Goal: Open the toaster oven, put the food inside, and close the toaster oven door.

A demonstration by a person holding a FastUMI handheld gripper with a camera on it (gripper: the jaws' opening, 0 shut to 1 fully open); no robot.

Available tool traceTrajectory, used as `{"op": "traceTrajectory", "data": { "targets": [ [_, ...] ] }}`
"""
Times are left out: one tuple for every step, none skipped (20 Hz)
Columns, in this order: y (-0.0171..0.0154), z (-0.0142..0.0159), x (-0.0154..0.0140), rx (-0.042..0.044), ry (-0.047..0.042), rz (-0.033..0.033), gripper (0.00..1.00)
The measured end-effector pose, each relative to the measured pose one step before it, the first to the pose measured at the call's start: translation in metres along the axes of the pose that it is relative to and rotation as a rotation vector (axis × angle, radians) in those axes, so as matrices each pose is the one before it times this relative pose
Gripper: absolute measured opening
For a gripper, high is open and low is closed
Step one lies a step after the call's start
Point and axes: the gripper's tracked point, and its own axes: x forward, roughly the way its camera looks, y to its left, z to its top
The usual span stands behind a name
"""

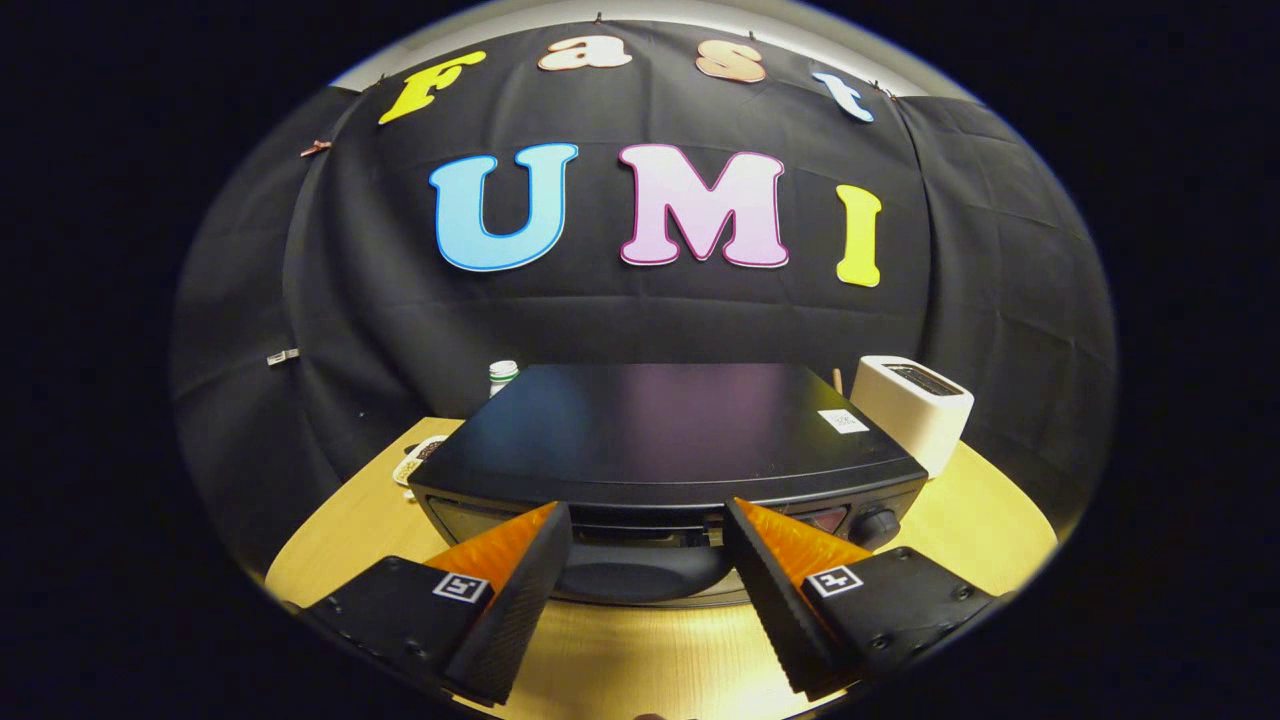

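The wooden surface [985, 535] carried the black toaster oven [660, 435] dead centre, door shut, sitting at twelve o'clock just ahead of the jaws. At two o'clock stood a white toaster [912, 408], and at eleven a small white-capped bottle [503, 374] peeked out behind. The gripper [648, 535] hung wide open, gripping nothing.

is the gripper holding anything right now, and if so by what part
Nothing is held. The gripper is open, its fingers spread just in front of the toaster oven, with the door handle showing between them, ungripped.
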Motion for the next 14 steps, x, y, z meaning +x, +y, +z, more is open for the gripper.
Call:
{"op": "traceTrajectory", "data": {
  "targets": [
    [0.00125,-0.00251,-0.00294,-0.00102,0.01070,0.00689,0.99],
    [-0.00044,-0.00429,-0.00470,0.00022,0.01771,0.00251,0.99],
    [-0.00094,-0.00315,-0.00349,0.00491,0.00590,-0.00077,1.00],
    [0.00015,-0.00463,-0.00704,-0.00129,0.00742,-0.00118,0.99],
    [-0.00021,-0.00451,-0.00503,-0.00411,0.00500,-0.00230,0.99],
    [-0.00022,-0.00423,-0.00613,-0.00028,0.00763,-0.00154,0.99],
    [-0.00009,-0.00496,-0.00438,0.00281,0.00858,0.00074,0.99],
    [0.00047,-0.00411,-0.00396,0.00276,0.00643,0.00286,0.99],
    [0.00050,-0.00567,-0.00311,0.00112,0.00733,0.00385,0.99],
    [0.00049,-0.00271,-0.00422,-0.00385,0.00242,0.00548,0.99],
    [0.00051,-0.00414,-0.00478,-0.00730,0.00176,0.00601,0.99],
    [-0.00021,-0.00463,-0.00206,-0.00549,0.00069,0.00664,0.99],
    [-0.00118,-0.00633,-0.00367,-0.00249,0.00649,0.00430,0.98],
    [-0.00029,-0.00534,-0.00318,0.00053,0.01197,0.00376,0.99]
  ]
}}
